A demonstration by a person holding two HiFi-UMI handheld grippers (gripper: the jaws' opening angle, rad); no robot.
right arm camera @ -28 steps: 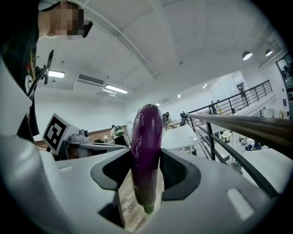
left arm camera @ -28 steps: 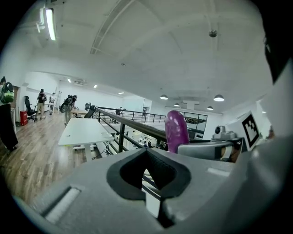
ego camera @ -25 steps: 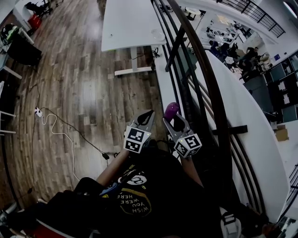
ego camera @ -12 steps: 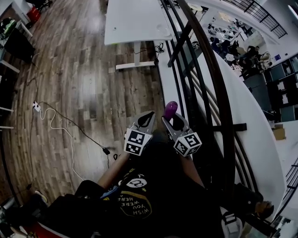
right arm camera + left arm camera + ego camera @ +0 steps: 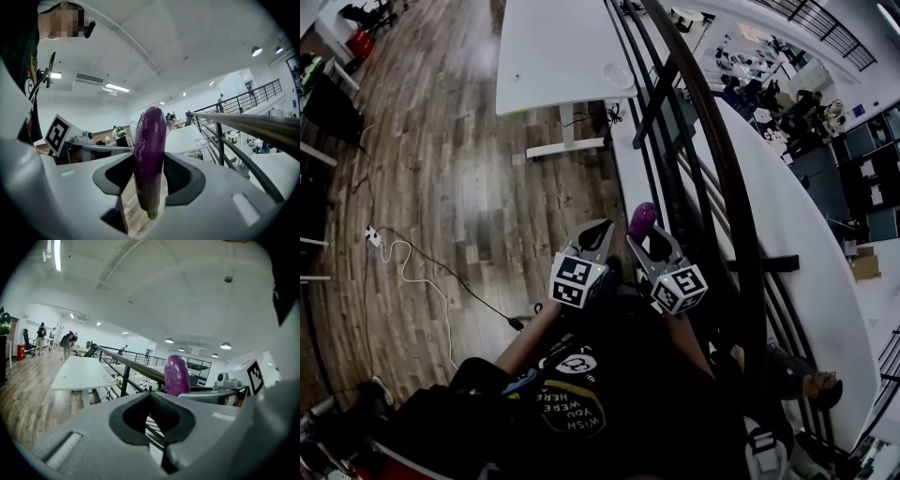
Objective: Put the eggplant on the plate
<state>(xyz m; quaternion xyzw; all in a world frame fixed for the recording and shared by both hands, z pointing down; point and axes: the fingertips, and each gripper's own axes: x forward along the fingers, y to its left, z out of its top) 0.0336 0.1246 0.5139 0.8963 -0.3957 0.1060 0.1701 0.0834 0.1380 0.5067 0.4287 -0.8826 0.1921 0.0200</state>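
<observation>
A purple eggplant (image 5: 150, 159) stands upright between the jaws of my right gripper (image 5: 149, 161), which is shut on it, stem end down. In the head view the eggplant (image 5: 642, 220) sticks out past the right gripper (image 5: 649, 239), held close to the person's chest. My left gripper (image 5: 602, 230) sits just to its left, shut with nothing in it. In the left gripper view the jaws of the left gripper (image 5: 150, 394) meet, and the eggplant (image 5: 177, 376) rises behind them. A clear plate (image 5: 619, 73) lies on the far white table (image 5: 553, 47); the plate (image 5: 201, 140) also shows in the right gripper view.
A dark metal railing (image 5: 712, 169) runs along the right, with a lower level and people beyond it. A white cable and power strip (image 5: 373, 232) lie on the wooden floor (image 5: 441, 169) at the left. The white table's legs (image 5: 567, 145) stand ahead.
Both grippers keep their pose side by side, the eggplant still gripped. The floor, table and railing shift slightly around them as the person moves along the railing.
</observation>
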